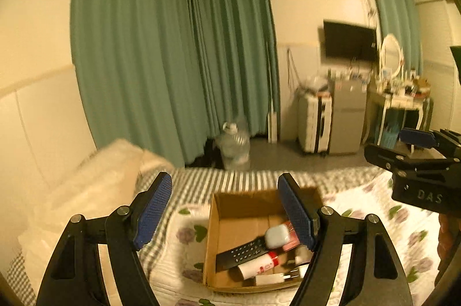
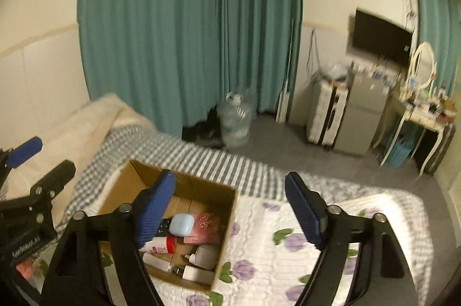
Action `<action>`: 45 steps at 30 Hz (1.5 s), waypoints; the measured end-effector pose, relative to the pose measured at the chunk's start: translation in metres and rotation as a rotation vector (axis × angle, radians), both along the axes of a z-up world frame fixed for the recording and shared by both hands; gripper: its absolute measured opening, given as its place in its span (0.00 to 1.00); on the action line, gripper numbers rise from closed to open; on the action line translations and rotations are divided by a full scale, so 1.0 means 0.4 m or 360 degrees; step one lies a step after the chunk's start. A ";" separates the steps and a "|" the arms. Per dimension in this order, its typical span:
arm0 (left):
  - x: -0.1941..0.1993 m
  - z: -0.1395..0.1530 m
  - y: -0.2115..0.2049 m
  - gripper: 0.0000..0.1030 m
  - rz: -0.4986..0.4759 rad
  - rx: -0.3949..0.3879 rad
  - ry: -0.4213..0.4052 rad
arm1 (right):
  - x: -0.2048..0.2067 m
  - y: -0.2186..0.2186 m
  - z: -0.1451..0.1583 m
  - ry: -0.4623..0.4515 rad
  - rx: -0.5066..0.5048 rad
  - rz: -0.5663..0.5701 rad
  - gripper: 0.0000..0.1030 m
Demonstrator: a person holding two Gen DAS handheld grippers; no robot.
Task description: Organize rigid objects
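Both grippers, left [image 1: 224,208] and right [image 2: 230,208], are held open and empty. The box [image 2: 227,222], at 7 o'clock from the right gripper, holds the light, stiff remote [image 1: 242,252], best gripped across its narrow sides.

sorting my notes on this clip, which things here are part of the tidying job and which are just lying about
Part of the job:
cardboard box
remote control
pale blue case
pink card box
white tube with red band
small white bottles

Just lying about:
water jug
suitcase
television
dressing table
curtains
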State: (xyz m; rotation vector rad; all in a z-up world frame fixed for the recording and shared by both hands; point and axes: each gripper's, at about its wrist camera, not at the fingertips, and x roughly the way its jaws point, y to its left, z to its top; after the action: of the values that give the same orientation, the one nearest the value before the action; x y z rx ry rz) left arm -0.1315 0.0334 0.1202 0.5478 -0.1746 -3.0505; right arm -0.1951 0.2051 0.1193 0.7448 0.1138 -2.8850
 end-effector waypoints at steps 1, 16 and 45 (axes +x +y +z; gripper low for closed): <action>0.019 0.017 -0.004 0.76 -0.0007 0.0005 0.0025 | 0.039 0.004 0.030 0.0039 0.0014 -0.0009 0.78; 0.217 0.028 -0.040 0.79 -0.0088 -0.0028 0.0138 | 0.344 0.020 0.085 0.0232 -0.0033 -0.0133 1.00; 0.137 -0.306 -0.056 0.79 0.0022 0.0028 -0.0039 | 0.254 -0.045 -0.320 0.0156 -0.0035 -0.0171 1.00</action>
State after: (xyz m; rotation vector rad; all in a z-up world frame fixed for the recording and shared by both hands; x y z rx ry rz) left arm -0.0766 0.0112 -0.0022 0.5851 -0.1446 -3.0358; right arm -0.0935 0.1871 -0.0086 0.6243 0.0549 -3.0195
